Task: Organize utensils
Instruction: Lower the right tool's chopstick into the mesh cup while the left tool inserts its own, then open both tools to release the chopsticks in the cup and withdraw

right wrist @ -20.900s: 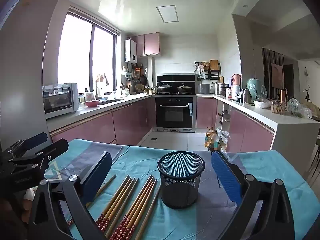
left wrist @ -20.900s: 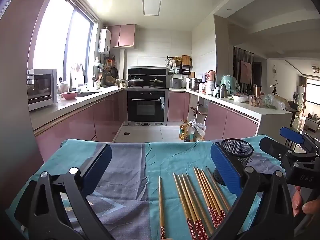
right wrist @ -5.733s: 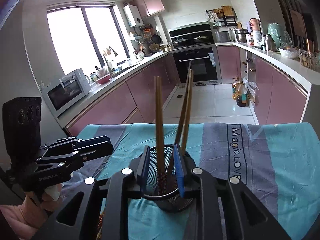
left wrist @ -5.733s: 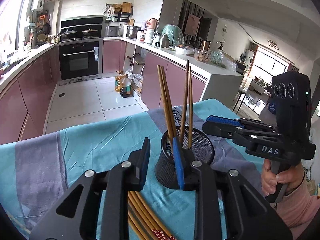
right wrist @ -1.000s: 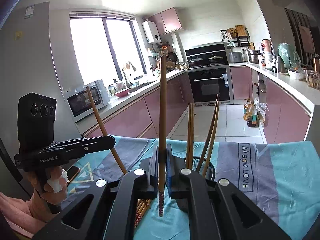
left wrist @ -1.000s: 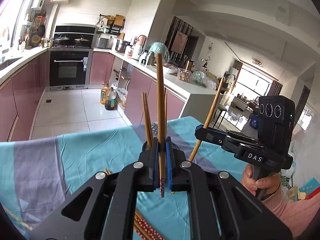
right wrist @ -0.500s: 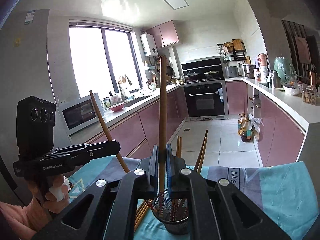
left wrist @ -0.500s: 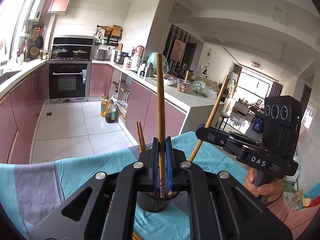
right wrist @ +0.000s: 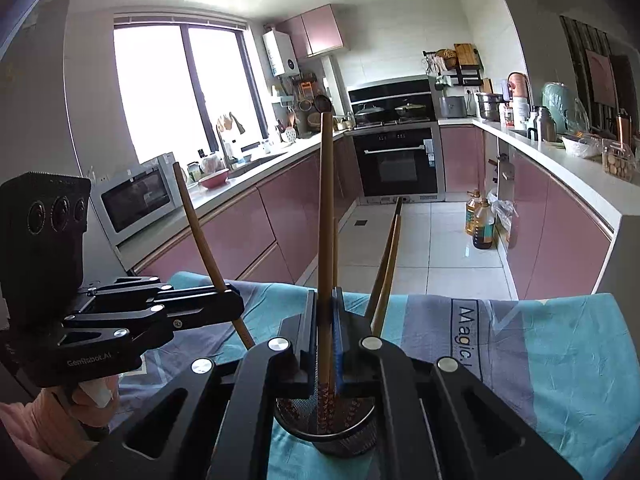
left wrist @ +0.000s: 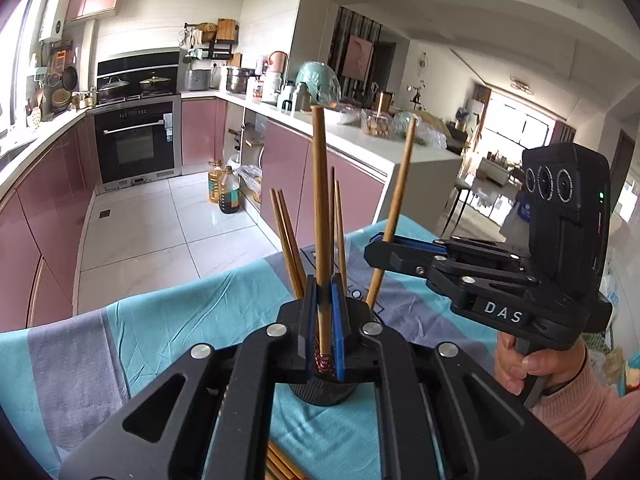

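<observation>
Left tongs: closed on one chopstick, blue pads pressing its lower shaft from both sides
Left chopstick: plain light-brown wooden stick, held upright, blunt tip up; its red-patterned end sits at the mouth of the holder
Right tongs: closed on a second chopstick, gripped low on the shaft
Right chopstick: same light-brown wood, upright; its lower end with red-and-white patterned band reaches down inside the holder
Holder: black wire-mesh cup, round, standing upright on the cloth directly under both tongs; in the left wrist view only its lower wall shows below the pads
Chopsticks already in holder: several matching sticks leaning outward, patterned ends down, plain tips up; exact count cannot be told
Loose chopsticks: a few lie flat on the cloth near the bottom edge of the left wrist view, just beside the holder
Cloth: teal and grey-blue panels with printed lettering, covering the counter
Relative position: the two tongs meet over the holder from opposite sides, each visible in the other's view, left and right
Hands: the right hand grips its handle; the left hand is partly visible under its handle
</observation>
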Demonstrator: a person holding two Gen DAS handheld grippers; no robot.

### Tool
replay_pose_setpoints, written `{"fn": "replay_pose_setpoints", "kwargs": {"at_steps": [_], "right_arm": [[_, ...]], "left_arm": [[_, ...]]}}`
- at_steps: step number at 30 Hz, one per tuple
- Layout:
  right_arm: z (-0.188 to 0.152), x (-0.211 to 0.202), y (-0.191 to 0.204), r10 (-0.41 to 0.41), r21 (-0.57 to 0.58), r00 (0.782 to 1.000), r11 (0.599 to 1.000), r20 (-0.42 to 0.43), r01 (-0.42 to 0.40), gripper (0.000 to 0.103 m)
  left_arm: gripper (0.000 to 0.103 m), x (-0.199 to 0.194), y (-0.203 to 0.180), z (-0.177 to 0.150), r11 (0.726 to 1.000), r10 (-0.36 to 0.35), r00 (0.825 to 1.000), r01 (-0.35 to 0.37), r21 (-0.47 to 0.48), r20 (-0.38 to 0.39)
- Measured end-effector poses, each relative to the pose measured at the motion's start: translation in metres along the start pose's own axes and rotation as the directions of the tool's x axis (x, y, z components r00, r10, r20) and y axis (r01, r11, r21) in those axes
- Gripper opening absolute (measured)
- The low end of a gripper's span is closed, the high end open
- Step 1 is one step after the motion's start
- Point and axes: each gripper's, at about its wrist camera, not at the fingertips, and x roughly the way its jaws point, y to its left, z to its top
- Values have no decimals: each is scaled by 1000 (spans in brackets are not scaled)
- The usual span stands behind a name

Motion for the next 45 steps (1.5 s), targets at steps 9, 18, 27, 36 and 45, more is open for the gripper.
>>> {"fn": "replay_pose_setpoints", "kwargs": {"at_steps": [9,18,27,36,45], "right_arm": [[-10,24,-5,-8,9,995,1000,-99,9,6],[-9,31,-10,-25,35,994,999,-108,28,7],[-9,31,-14,-35,64,995,997,-96,41,15],[-15,1,3,-14,27,999,1000,-34,15,39],[-59,-15,40,149,-7,985,989,-87,-151,46]], "left_arm": [[7,25,3,-2,1000,16,996,-14,22,-88],[7,52,13,0,1000,17,990,-18,-8,-137],[24,55,21,-3,998,32,992,-39,-56,-121],[38,8,21,-19,994,95,995,-93,-57,25],[71,-39,39,-74,982,172,984,-168,-85,48]]}}
